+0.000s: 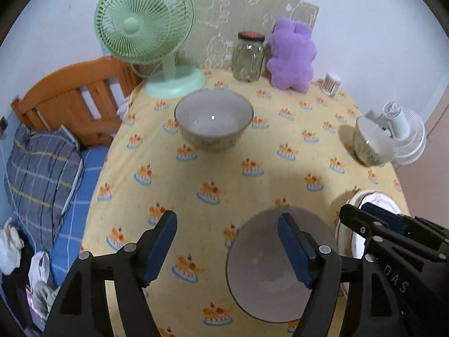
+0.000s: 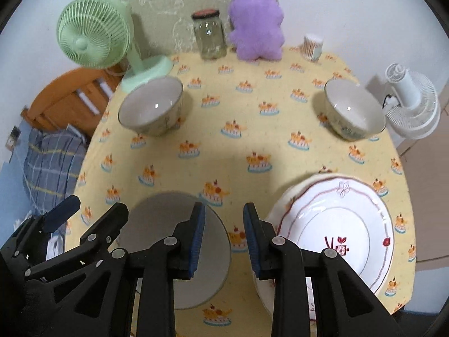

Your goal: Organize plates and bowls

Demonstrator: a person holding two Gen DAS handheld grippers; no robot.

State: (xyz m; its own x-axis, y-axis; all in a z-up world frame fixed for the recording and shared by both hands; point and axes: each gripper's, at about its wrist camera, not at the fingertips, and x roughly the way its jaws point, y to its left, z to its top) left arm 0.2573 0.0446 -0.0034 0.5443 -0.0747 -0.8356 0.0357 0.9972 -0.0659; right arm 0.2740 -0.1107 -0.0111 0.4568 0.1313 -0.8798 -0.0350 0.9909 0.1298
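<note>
A grey dish (image 1: pixel 261 275) lies on the yellow tablecloth (image 1: pixel 252 185) near the front edge. My left gripper (image 1: pixel 227 248) hangs open above it; its right finger is over the dish's rim and nothing sits between the pads. To the right of the grey dish (image 2: pixel 179 255) is a stack of white patterned plates (image 2: pixel 336 230). My right gripper (image 2: pixel 224 238) hovers open over the cloth between dish and stack, gripping nothing. One patterned bowl (image 2: pixel 151 109) stands upright at the back left and another bowl (image 2: pixel 353 112) at the back right.
Along the back stand a green fan (image 2: pixel 92 36), a glass jar (image 2: pixel 210 36), a purple plush toy (image 2: pixel 255 25) and a cotton-swab cup (image 2: pixel 313 45). A white fan (image 2: pixel 412 106) sits off the right edge. A wooden bed with a pillow (image 1: pixel 39 168) borders the left.
</note>
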